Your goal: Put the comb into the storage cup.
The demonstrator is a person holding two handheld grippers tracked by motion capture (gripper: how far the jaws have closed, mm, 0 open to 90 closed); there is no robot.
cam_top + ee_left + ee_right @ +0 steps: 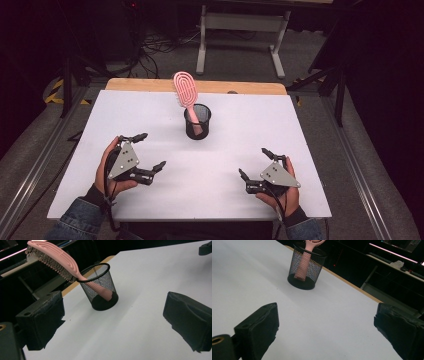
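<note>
A pink hairbrush (186,90) stands in a black mesh cup (198,122) while two grippers wait near the front of the white table (240,150).

The brush has its handle down inside the cup, and its bristly head sticks up over the rim and leans toward the far edge of the table. The cup sits upright near the middle of the table, a bit toward the back. The left gripper (150,150) is at the front left with its jaws wide apart and nothing between them. The right gripper (254,162) is at the front right, jaws also spread wide and holding nothing. Both grippers are well apart from the cup, and a hand holds each one.
</note>
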